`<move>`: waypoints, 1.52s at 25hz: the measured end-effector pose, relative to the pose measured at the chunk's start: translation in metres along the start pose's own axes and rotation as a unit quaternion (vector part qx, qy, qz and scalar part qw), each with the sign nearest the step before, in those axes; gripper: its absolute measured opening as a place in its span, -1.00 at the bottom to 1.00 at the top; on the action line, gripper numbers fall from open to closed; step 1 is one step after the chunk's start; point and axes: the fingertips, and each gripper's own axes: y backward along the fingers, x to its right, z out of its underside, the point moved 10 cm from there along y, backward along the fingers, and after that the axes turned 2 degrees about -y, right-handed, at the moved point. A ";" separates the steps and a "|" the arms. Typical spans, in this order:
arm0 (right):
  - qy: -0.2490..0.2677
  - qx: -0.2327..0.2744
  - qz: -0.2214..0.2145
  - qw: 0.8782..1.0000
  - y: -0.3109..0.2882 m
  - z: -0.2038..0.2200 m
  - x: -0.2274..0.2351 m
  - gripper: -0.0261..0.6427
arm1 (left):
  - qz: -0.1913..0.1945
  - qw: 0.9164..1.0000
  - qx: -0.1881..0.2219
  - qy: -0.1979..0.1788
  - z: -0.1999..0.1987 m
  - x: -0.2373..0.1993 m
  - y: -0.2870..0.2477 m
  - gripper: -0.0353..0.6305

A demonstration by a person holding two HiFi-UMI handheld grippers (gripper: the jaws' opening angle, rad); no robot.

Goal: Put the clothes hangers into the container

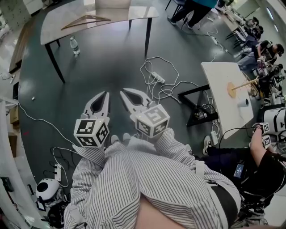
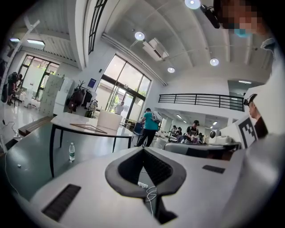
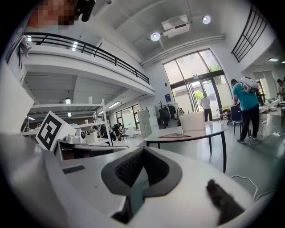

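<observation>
My left gripper (image 1: 106, 95) and right gripper (image 1: 124, 93) have jaws pressed together, empty, while the hangers (image 1: 96, 18) lie far off on the counter (image 1: 53, 27) beside the container (image 1: 111, 4), so I could trip over the floor cables (image 1: 156, 78) when approaching.

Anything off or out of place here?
A water bottle stands on the floor by the table's leg. Loose white cables with a power strip sprawl over the floor near the way to the table, a possible trip hazard. Hangers and container on the table look in order.
</observation>
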 end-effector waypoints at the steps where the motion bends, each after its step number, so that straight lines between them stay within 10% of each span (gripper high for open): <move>1: 0.001 -0.001 -0.001 1.000 -0.001 0.001 -0.001 -0.89 | -0.001 1.000 0.000 0.000 0.001 -0.001 0.001 -0.87; 21: -0.052 -0.017 -0.048 0.997 0.006 0.029 0.038 -0.89 | 0.012 0.999 -0.021 0.039 0.039 0.022 -0.023 -0.87; 38: -0.042 0.008 -0.028 0.999 -0.214 -0.057 0.132 -0.89 | 0.045 0.999 -0.020 0.003 -0.073 -0.160 -0.183 -0.87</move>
